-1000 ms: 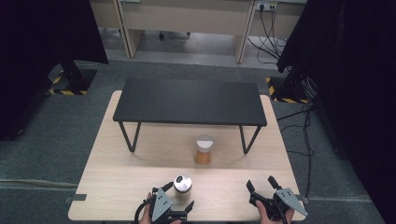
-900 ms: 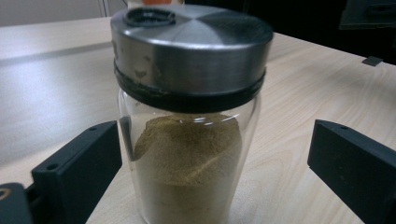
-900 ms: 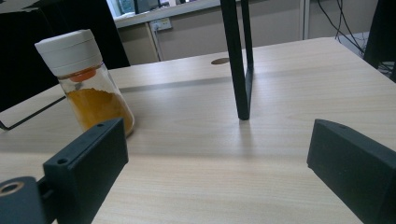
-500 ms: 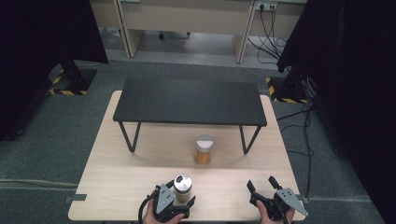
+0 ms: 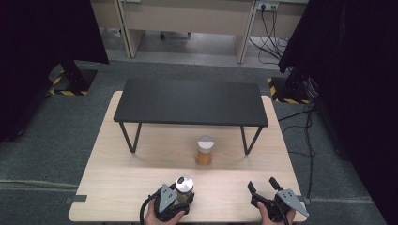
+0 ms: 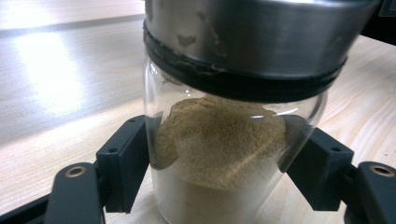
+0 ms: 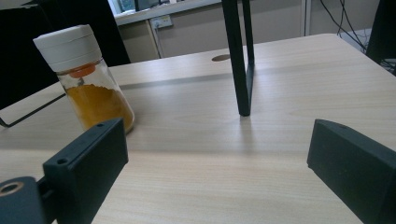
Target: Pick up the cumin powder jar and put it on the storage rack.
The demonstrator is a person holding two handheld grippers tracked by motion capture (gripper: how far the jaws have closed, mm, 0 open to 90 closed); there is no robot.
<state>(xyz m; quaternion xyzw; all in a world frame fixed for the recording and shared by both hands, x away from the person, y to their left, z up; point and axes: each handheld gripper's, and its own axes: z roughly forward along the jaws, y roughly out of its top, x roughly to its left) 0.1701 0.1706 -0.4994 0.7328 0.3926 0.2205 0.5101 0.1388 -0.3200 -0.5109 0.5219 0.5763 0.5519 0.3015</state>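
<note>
A glass jar [image 5: 184,185] with a steel lid stands near the front edge of the wooden table [image 5: 117,173]. In the left gripper view the jar [image 6: 219,135] holds tan powder. My left gripper [image 5: 183,193] [image 6: 219,144] has just been closing, and its black pads now press on both sides of the glass below the lid. My right gripper [image 5: 261,183] [image 7: 217,144] rests at the front right, open, with nothing between its jaws. A second jar [image 5: 204,151] [image 7: 88,79] with a white cap and orange powder stands upright farther back, apart from both grippers.
A low black shelf [image 5: 190,101] on thin metal legs spans the back half of the table; one leg [image 7: 238,60] stands ahead of my right gripper. Grey carpet surrounds the table, with cables at the right.
The left gripper's jaws stood wide beside the steel-lidded jar and have closed onto it. The jar has stayed in place. The right gripper has not moved.
</note>
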